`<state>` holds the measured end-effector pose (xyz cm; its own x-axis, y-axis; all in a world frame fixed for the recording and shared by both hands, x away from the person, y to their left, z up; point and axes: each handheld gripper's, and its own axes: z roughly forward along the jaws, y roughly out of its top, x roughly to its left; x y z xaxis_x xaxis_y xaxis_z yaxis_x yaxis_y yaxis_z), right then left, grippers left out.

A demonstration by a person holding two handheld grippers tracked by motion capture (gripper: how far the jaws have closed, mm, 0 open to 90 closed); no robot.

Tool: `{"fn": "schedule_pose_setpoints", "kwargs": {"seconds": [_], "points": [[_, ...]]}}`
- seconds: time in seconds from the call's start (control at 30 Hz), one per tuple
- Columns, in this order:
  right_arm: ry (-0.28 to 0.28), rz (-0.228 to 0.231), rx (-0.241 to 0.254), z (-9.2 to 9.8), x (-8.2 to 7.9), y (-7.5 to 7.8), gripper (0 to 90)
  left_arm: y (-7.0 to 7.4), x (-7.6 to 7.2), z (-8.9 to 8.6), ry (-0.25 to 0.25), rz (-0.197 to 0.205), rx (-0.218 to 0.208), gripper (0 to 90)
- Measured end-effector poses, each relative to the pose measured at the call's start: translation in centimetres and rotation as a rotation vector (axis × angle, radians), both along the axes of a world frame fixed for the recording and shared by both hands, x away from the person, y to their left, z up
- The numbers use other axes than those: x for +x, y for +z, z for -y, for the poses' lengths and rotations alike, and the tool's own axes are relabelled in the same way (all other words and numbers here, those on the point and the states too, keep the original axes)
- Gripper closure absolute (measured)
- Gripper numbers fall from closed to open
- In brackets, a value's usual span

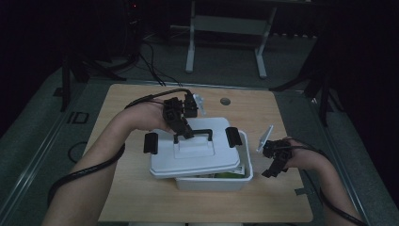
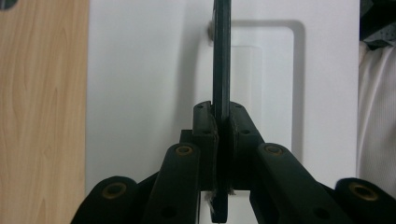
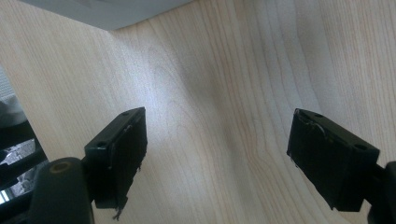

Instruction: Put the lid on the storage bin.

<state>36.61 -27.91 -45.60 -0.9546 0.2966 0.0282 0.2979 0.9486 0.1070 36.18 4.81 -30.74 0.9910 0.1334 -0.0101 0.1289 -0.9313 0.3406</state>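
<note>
A white plastic box (image 1: 211, 182) stands on the wooden table (image 1: 277, 202), with something green (image 1: 229, 174) showing inside. Its white lid (image 1: 188, 157) sits askew over it, shifted left, a black latch (image 1: 150, 142) at each end. My left gripper (image 1: 181, 134) comes down from the far side and is shut on the lid's black handle (image 1: 200, 132). In the left gripper view the thin handle bar (image 2: 221, 56) runs up from between the pads of the left gripper (image 2: 220, 116), above the lid (image 2: 140, 93). My right gripper (image 1: 273, 165) hovers open right of the box; the right gripper (image 3: 217, 149) holds nothing.
A round hole (image 1: 225, 100) lies in the table near its far edge. Bare wood (image 3: 224, 70) stretches under the right gripper, with the box's corner (image 3: 102, 9) at the top. Beyond the table are a desk frame (image 1: 190, 42) and floor cables.
</note>
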Motion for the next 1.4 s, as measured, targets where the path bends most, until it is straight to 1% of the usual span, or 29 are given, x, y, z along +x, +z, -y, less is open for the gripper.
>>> {"fn": "schedule_pose_setpoints", "kwargs": {"seconds": [0.03, 0.2, 0.23, 0.3, 0.33, 0.47, 0.53, 0.57, 0.67, 0.8, 0.83, 1.0, 1.3, 1.33, 1.37, 1.4], "points": [[-0.001, -0.001, -0.001, 0.0, 0.0, 0.0, 19.4, 0.0, 0.0, 0.2, -0.007, -0.007, -0.001, 84.5], [0.002, -0.002, -0.001, 0.1, -0.1, 0.0, 19.4, -0.4, 0.2, 1.3, -0.021, -0.006, 0.003, 84.5], [0.001, -0.001, -0.002, 0.2, -0.1, -0.1, 19.4, -0.5, 0.3, 1.5, -0.025, -0.001, 0.001, 84.5], [0.000, -0.004, -0.004, 0.3, -0.2, -0.1, 19.4, -0.6, 0.4, 1.9, -0.031, -0.008, 0.001, 84.5], [-0.001, -0.004, -0.003, 0.4, -0.2, -0.1, 19.4, -0.7, 0.4, 2.1, -0.039, -0.004, -0.003, 84.5], [-0.004, -0.006, -0.002, 0.6, -0.3, -0.1, 19.4, -1.2, 0.6, 3.0, -0.053, -0.009, -0.001, 84.5], [-0.007, -0.008, -0.004, 0.7, -0.3, -0.1, 19.4, -1.3, 0.6, 3.4, -0.056, -0.004, -0.001, 84.5], [-0.008, -0.010, -0.002, 0.8, -0.4, -0.1, 19.4, -1.4, 0.7, 3.6, -0.064, -0.009, 0.004, 84.5], [-0.010, -0.008, -0.002, 1.1, -0.5, -0.1, 19.4, -1.8, 0.8, 4.2, -0.076, -0.017, 0.002, 84.5], [-0.012, -0.006, 0.001, 1.5, -0.6, -0.1, 19.4, -2.4, 0.9, 4.9, -0.082, -0.013, 0.009, 84.5], [-0.014, -0.003, 0.001, 1.6, -0.7, -0.1, 19.4, -2.6, 1.0, 5.0, -0.087, -0.018, 0.017, 84.5], [-0.018, -0.001, -0.004, 1.8, -0.8, -0.1, 19.4, -2.9, 1.1, 5.5, -0.089, -0.015, 0.017, 84.5], [-0.022, -0.002, -0.002, 2.1, -1.0, -0.1, 19.4, -3.8, 1.3, 6.4, -0.101, -0.021, 0.042, 84.4], [-0.024, -0.003, -0.002, 2.2, -1.1, -0.1, 19.4, -3.9, 1.4, 6.5, -0.099, -0.012, 0.042, 84.4], [-0.025, -0.004, -0.002, 2.2, -1.1, -0.1, 19.4, -4.1, 1.4, 6.5, -0.097, -0.017, 0.044, 84.5], [-0.026, -0.005, -0.002, 2.2, -1.1, -0.2, 19.4, -4.2, 1.4, 6.6, -0.100, -0.012, 0.043, 84.4]]}}
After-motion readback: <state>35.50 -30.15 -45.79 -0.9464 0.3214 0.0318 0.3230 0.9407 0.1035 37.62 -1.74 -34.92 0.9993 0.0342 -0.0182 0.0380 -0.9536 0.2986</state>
